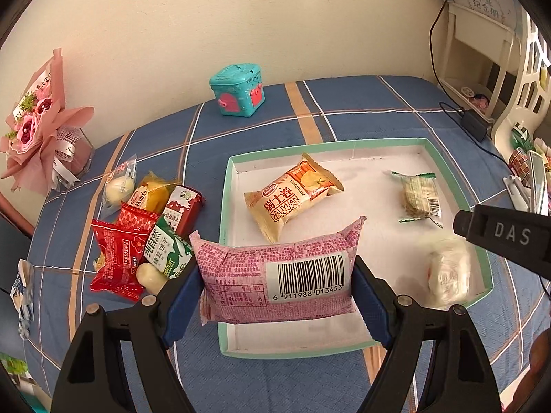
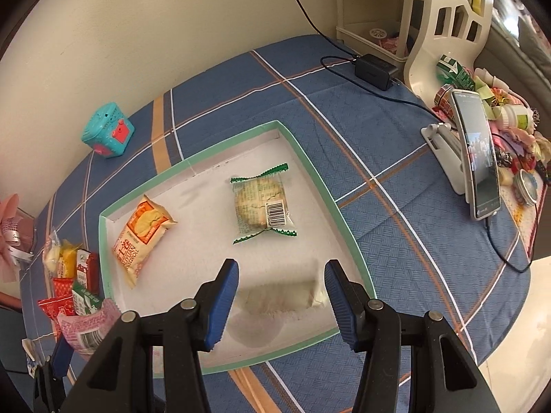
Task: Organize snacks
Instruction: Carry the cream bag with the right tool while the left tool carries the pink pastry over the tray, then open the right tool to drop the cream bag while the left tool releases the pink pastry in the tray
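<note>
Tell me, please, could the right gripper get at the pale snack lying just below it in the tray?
Probably yes: the right gripper is open, the pale snack lies between its fingers, and nothing covers it.

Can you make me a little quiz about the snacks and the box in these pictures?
1. True or false: the left gripper holds the pink packet.
2. How many snacks lie inside the tray? A) one B) three C) six
3. Fill in: the right gripper has its fingers ____.

Key: 1 true. 2 B: the Swiss roll, the green-edged biscuit and a blurred white packet. 3 open.
</note>
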